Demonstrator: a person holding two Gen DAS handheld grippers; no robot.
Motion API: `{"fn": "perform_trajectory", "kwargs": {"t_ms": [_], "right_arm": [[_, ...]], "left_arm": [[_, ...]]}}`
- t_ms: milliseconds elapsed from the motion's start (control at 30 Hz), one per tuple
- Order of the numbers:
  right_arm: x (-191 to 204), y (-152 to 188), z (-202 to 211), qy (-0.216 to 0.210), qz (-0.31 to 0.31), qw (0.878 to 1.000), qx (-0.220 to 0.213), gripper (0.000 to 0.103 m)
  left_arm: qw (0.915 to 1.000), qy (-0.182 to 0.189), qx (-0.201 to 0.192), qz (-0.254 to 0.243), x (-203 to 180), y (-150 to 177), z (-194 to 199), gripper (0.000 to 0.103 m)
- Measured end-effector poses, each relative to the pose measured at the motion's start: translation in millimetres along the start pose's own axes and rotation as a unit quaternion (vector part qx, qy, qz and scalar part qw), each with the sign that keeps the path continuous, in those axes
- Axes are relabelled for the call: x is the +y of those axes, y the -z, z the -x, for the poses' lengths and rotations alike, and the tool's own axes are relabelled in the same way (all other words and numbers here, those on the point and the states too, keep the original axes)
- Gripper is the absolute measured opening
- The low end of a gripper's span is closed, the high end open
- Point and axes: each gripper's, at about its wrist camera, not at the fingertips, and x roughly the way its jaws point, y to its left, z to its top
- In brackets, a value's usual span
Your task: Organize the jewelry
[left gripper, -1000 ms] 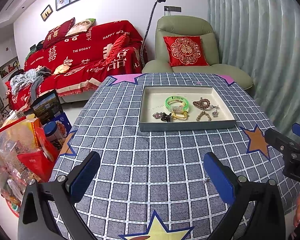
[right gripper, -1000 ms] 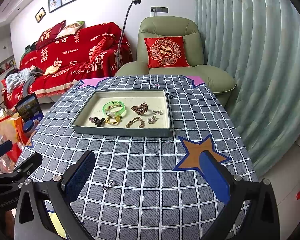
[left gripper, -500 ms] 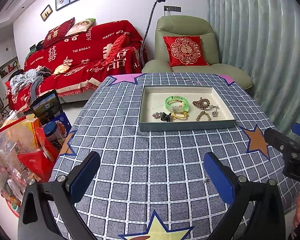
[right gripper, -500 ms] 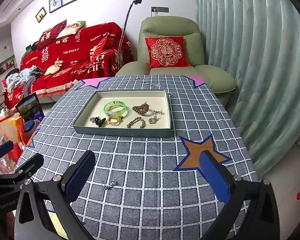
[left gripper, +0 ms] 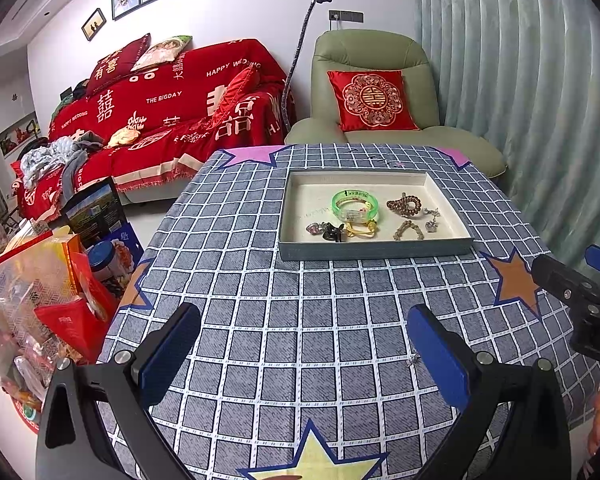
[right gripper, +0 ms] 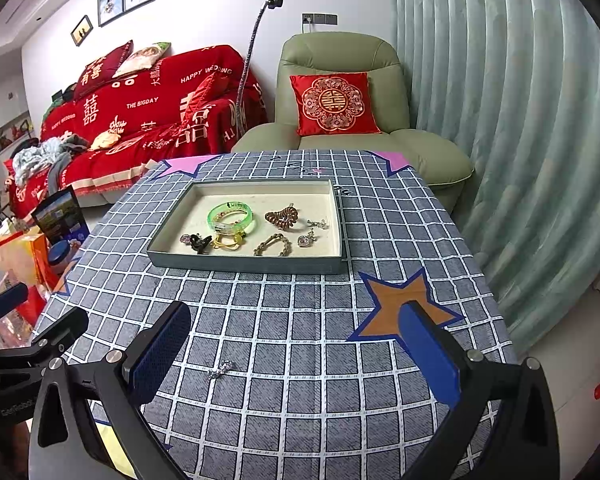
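Woven checked tablecloth (right gripper: 300, 320), glossy translucent green plastic bangle (right gripper: 232, 218), matt card tray (right gripper: 244, 266), shiny metal earring (right gripper: 221, 369)

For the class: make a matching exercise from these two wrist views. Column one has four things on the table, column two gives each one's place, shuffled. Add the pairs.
Things:
1. green bangle
2. small silver piece
3. black clip
4. brown spiral hair tie

Places:
A. on the cloth outside the tray
B. tray, near left corner
C. tray, right of the bangle
D. tray, behind the yellow hair tie

Pairs: 1-D, 2-A, 3-B, 4-C
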Motion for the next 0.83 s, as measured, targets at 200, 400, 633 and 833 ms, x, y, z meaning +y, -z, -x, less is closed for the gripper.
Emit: {"fn": "perform_trajectory", "kwargs": {"t_ms": [200,400,633,833], "right_arm": [[-0.4,0.1,-0.2,0.0,0.001,1.0,0.0,0.103],[1.3,-0.5,0.6,0.0,0.0,1.0,0.0,0.103],[2.8,0.2,0.9,-0.002,0.0,1.0,0.002,0.103],[2.9,0.2,1.2,-0.002,0.0,1.0,0.001,0.103]], "left_arm": [[1.0,0.001,0.001,0.001,0.2,0.5,-1.2,0.103],[1.0,0.002,0.003,0.002,-0.5,1.7,-1.3,0.103],[1.0,0.01,0.001,0.002,-0.2,4.6,-3.7,0.103],[0.9999,0.009,0.003,0.002,-1.5,3.4,-3.7,0.103]]}}
